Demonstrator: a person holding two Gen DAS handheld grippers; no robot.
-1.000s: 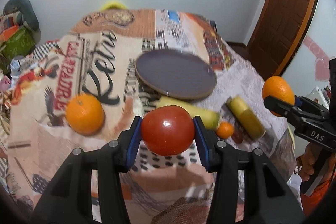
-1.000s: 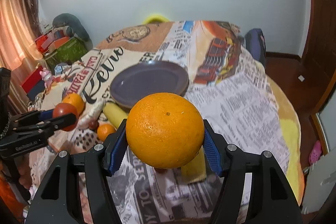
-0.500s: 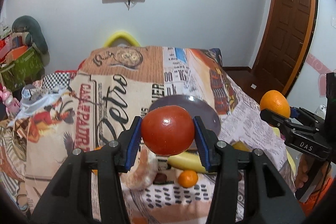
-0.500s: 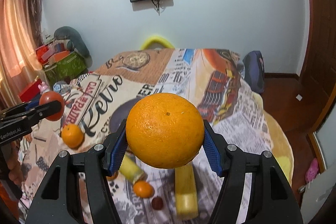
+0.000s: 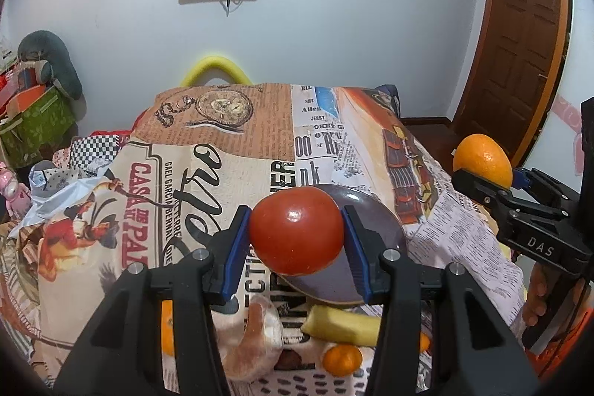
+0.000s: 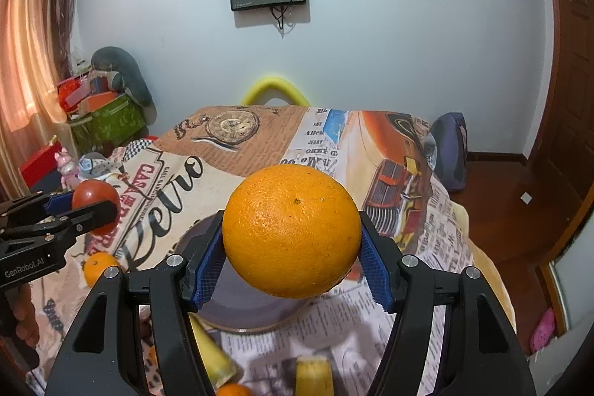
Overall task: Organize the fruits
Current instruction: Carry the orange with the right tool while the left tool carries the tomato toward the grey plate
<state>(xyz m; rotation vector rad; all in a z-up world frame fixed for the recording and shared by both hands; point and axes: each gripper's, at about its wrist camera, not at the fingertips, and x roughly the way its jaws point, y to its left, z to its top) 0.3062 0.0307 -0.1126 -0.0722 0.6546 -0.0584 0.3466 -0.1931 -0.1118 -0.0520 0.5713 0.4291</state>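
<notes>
Above the plate [image 5: 375, 221], both my grippers carry fruit.
Left gripper [image 5: 296, 237] pinches the tomato [image 5: 296, 236]; right gripper [image 6: 291, 252] pinches the orange [image 6: 291, 234].

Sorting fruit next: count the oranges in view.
3: large orange in the right gripper, second orange on the tablecloth beside the left gripper, small orange near the plate; more may be hidden.

A table draped in a printed newspaper-and-vintage-poster cloth [image 5: 230, 151] carries a round dark purple plate [image 5: 375, 229]. Near its front edge lie a pale yellow banana [image 5: 341, 323], a small orange tangerine [image 5: 341, 359] and a larger orange [image 6: 97, 268].
</notes>
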